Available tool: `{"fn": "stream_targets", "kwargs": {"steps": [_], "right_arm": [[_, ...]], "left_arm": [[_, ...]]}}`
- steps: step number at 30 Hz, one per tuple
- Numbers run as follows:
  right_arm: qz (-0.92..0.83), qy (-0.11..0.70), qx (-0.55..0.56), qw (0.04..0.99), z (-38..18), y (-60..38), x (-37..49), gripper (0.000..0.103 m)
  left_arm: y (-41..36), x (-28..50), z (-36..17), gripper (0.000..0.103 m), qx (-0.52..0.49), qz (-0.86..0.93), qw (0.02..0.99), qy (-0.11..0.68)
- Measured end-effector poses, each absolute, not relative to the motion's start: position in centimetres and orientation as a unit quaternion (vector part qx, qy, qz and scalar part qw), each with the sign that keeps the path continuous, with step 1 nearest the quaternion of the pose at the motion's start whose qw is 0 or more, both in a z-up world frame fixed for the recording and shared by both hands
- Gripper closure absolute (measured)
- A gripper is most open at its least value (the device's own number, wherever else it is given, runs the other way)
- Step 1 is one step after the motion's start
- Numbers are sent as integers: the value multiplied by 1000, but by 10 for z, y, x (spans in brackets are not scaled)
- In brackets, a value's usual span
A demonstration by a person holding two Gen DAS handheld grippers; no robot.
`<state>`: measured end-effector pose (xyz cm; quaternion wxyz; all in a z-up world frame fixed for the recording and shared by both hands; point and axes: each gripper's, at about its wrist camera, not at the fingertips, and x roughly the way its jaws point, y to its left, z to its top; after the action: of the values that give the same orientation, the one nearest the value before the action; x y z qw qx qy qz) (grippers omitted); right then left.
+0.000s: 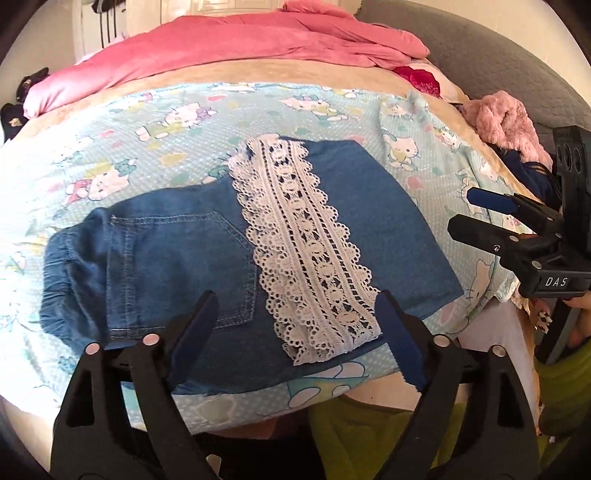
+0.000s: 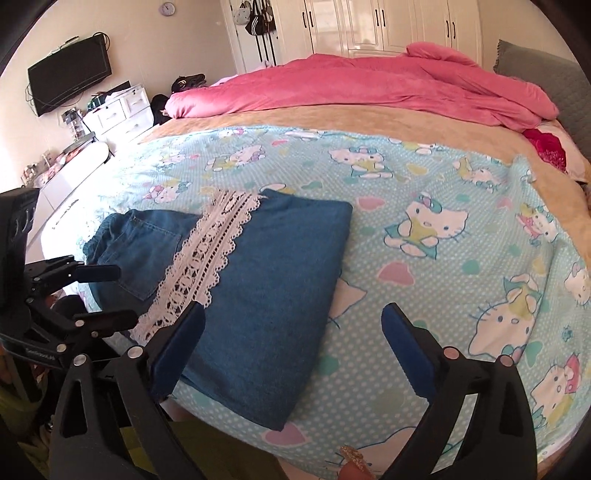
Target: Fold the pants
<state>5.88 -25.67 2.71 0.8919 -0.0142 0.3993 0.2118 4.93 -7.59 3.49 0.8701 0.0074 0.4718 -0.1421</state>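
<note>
The blue denim pants [image 1: 177, 258] lie folded on the cartoon-cat bedsheet [image 1: 147, 147], with a white lace hem band [image 1: 306, 243] running across the top and a back pocket showing at the left. My left gripper [image 1: 295, 328] is open and empty, just above the near edge of the pants. My right gripper [image 2: 293, 339] is open and empty, over the pants' [image 2: 280, 266] right part and the sheet [image 2: 443, 221]. The right gripper also shows at the right in the left wrist view [image 1: 460, 210], open. The left gripper shows at the left in the right wrist view [image 2: 125, 295], open.
A pink duvet [image 2: 369, 88] is heaped at the far side of the bed. A grey headboard [image 1: 498, 62] and a fluffy pink item [image 1: 502, 122] are at the right. A TV [image 2: 70, 81], white drawers [image 2: 118, 110] and wardrobes [image 2: 388, 26] stand beyond the bed.
</note>
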Motion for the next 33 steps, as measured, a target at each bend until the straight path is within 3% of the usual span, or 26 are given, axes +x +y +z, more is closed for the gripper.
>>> {"fn": "stream_targets", "kwargs": {"steps": [7,33], "right_arm": [[214,390,-18,895,37,-247,59,7],[233,374,-35,897,71,-186,68,5]], "left_arm": [[-62,43,46,10,1,-126,879,460],[-1,19,65,10,-45,-77,897,433]]}}
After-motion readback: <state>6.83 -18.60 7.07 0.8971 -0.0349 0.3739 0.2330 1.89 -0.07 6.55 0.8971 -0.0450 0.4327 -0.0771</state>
